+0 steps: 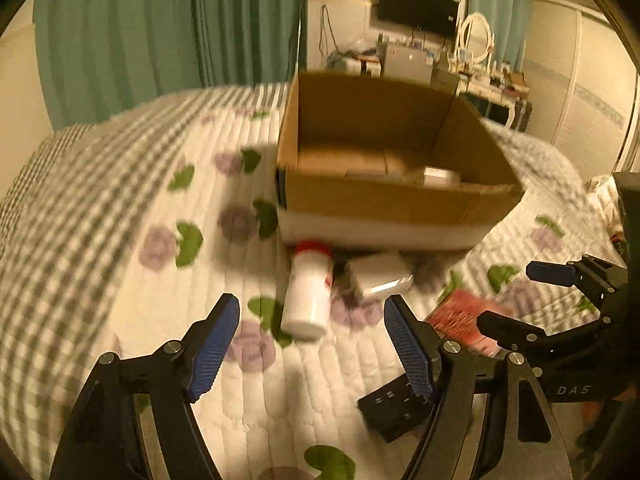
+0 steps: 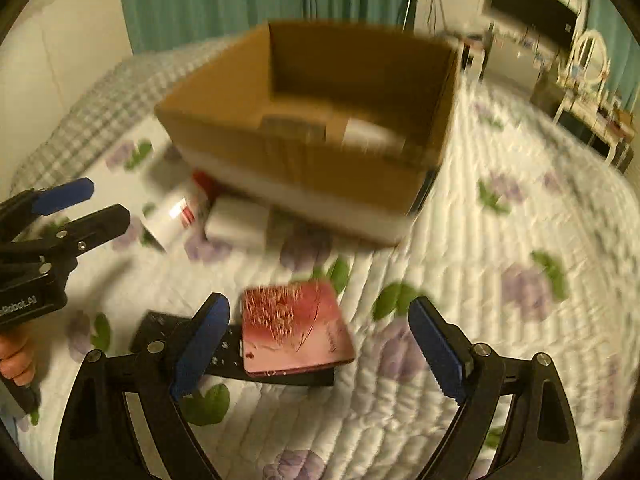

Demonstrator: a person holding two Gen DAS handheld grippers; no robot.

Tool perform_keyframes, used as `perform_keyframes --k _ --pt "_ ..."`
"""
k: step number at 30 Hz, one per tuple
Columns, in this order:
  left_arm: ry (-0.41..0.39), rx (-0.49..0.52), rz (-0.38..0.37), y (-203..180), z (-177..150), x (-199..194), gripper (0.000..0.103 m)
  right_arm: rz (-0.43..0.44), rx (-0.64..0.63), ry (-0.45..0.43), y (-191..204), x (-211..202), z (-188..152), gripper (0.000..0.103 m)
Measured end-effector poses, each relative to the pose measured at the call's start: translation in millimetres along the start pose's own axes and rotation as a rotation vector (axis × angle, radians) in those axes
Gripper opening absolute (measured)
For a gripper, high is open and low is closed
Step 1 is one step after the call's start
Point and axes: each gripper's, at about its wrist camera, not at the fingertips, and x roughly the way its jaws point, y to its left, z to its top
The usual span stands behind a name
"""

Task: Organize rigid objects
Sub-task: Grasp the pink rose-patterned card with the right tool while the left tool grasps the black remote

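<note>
While both grippers hang spread and empty, left gripper (image 1: pixel 312 344) faces the white bottle (image 1: pixel 308 296) lying beside the cardboard box (image 1: pixel 400 200), right gripper (image 2: pixel 320 344) over the red booklet (image 2: pixel 296 328) on the quilt (image 2: pixel 500 240).

Both low, near—facing shared box (image 1: pixel 392 200)

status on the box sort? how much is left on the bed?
Partly done: a white item already lies in the cardboard box. Nothing in hand; left tool and right tool are open. Left: white bottle, white box, red booklet, black remote.
</note>
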Motion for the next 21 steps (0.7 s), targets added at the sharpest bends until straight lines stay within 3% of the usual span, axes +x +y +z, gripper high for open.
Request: perform_keyframes --k 7,9,10,16,21 --pt "0.056 0.005 0.000 2.4 -15.5 19.0 0.077 0.032 0.003 0.100 5.6 38.5 -4.7 0.091" --pt "0.057 0.002 0.000 3.3 -16.3 19.3 0.077 0.037 0.009 0.118 5.0 46.2 -6.0 0.085" --pt "0.057 0.002 -0.004 3.4 -17.1 19.0 0.077 0.050 0.013 0.116 4.6 46.4 -6.7 0.071" --pt "0.057 0.017 -0.027 -3.5 -18.7 14.3 0.077 0.033 0.008 0.036 2.3 15.9 -17.3 0.069" --pt "0.077 0.089 -0.118 -30.5 -26.4 4.3 0.077 -0.023 0.041 -0.040 -9.8 -30.9 -26.1 0.069"
